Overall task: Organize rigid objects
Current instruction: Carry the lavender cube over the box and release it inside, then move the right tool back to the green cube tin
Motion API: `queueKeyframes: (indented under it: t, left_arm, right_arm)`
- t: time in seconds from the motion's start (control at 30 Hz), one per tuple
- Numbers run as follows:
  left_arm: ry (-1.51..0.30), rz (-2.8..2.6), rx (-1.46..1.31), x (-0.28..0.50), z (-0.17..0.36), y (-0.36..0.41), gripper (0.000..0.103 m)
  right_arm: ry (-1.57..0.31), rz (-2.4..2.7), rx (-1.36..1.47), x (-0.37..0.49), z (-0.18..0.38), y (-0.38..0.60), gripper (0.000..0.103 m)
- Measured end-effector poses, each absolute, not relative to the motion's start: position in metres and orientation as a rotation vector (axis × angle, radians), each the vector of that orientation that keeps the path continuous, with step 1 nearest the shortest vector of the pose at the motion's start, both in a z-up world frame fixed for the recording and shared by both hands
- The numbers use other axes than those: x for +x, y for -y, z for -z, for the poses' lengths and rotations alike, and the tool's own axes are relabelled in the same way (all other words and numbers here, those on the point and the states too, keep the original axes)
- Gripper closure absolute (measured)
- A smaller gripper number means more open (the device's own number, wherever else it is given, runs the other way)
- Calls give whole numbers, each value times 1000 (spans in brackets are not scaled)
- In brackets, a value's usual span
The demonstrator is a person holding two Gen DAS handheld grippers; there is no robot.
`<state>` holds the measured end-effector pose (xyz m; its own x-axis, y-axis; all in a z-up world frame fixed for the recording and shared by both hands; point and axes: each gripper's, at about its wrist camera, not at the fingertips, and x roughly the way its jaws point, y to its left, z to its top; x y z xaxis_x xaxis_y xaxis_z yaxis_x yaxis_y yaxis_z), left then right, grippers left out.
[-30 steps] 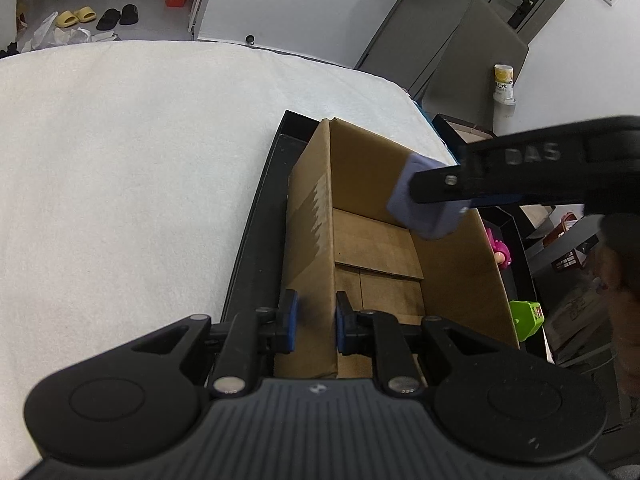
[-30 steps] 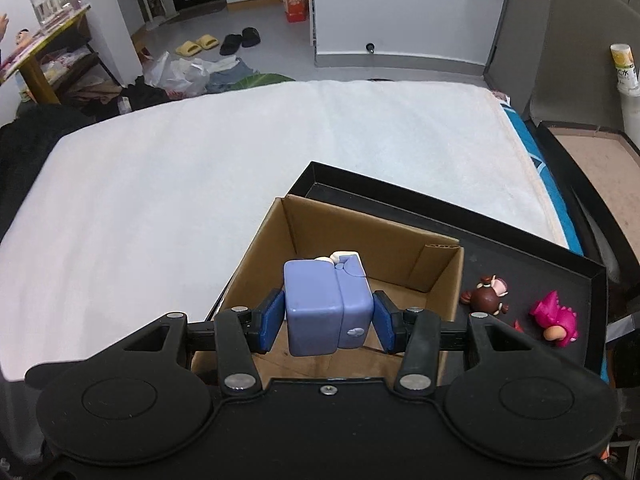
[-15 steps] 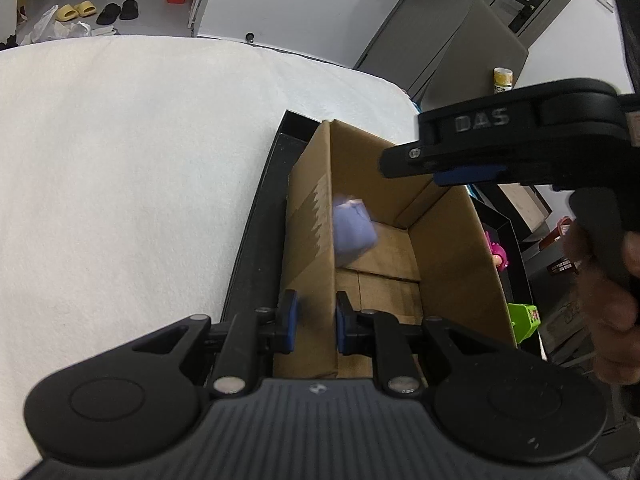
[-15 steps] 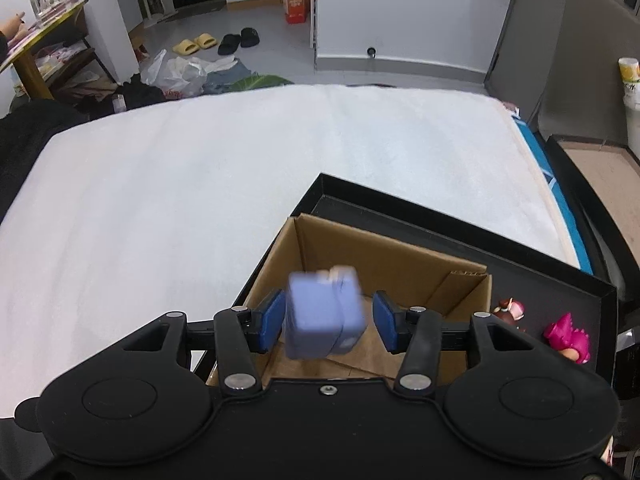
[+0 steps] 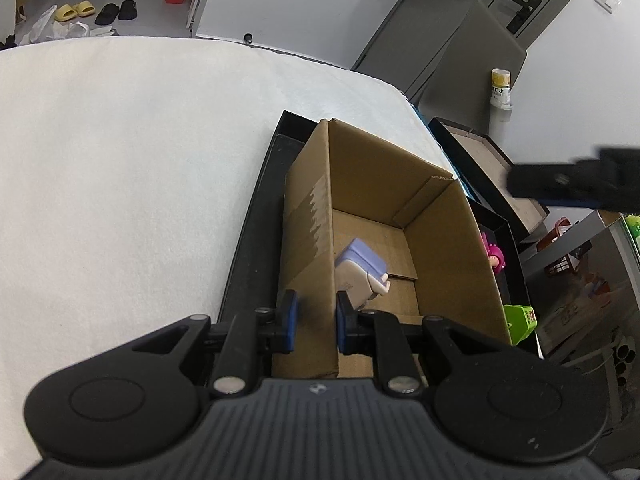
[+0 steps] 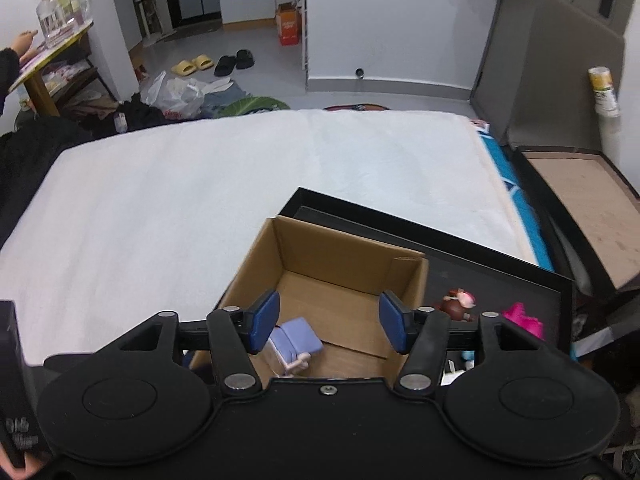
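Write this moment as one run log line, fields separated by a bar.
left gripper: shut on cardboard box wall | right gripper: jaws opening, nothing between | purple toy: lying in box

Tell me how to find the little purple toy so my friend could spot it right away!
Find the wide white bed, then the black tray on it with an open brown cardboard box standing inside. The small lilac-and-white block-shaped toy lies on the box floor, against the wall pinched by the left claw. It is the only toy inside the box; the brown and pink figures sit outside.
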<state>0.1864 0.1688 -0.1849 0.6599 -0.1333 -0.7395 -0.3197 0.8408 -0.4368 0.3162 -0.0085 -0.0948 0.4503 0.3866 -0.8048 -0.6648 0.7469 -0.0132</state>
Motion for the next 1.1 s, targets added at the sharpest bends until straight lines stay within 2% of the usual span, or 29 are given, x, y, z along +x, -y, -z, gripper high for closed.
queueKeyframes:
  t: [0.2,0.73,1.1]
  left_arm:
    - [-856,-119,-572,187,184,-167,86]
    - [-853,-139,-558,188,182,-162,86]
    - [-843,-157,-569,187,182,-163,87]
  right_arm:
    - [-877,-621,-307,316,83,48,34]
    - [-914,-472,-192,335,104,145,33]
    - [-926,-389,-127,349,149,194,33]
